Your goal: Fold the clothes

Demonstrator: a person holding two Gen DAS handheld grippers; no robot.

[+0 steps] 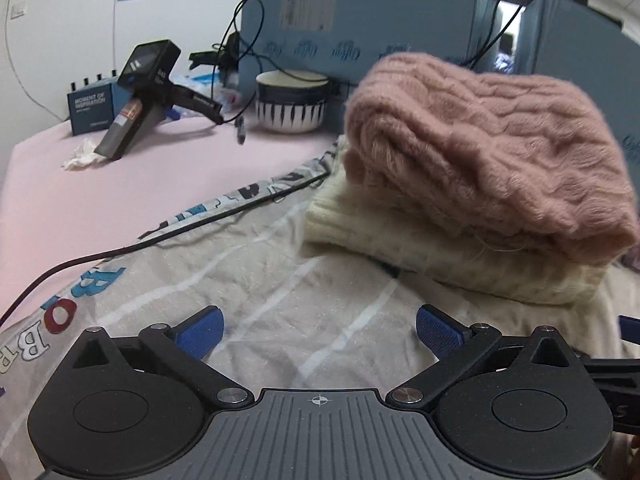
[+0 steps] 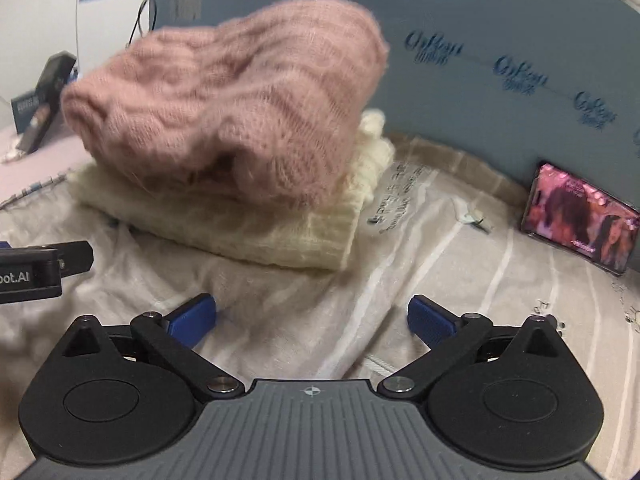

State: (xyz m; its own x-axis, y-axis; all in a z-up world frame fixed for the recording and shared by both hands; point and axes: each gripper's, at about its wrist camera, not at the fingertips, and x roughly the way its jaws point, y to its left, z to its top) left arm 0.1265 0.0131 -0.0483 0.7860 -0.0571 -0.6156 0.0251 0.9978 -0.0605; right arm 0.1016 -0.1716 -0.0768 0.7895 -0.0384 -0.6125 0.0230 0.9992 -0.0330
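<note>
A folded pink knitted sweater (image 1: pixel 488 148) lies on top of a folded cream knitted sweater (image 1: pixel 440 248); the stack rests on a beige striped cloth (image 1: pixel 280 288). In the right wrist view the pink sweater (image 2: pixel 240 108) and the cream sweater (image 2: pixel 260 232) stand just ahead on the same cloth (image 2: pixel 312 312). My left gripper (image 1: pixel 320 334) is open and empty, just short of the stack. My right gripper (image 2: pixel 312 318) is open and empty, also just short of the stack. The left gripper's body (image 2: pixel 32 268) shows at the right view's left edge.
A pink tabletop (image 1: pixel 120 184) holds a black handheld device (image 1: pixel 140 96), a blue box (image 1: pixel 92 108), a striped bowl (image 1: pixel 292 100) and a black cable (image 1: pixel 120 248). A blue foam board (image 2: pixel 500 60) stands behind. A phone with a lit screen (image 2: pixel 580 220) leans against it.
</note>
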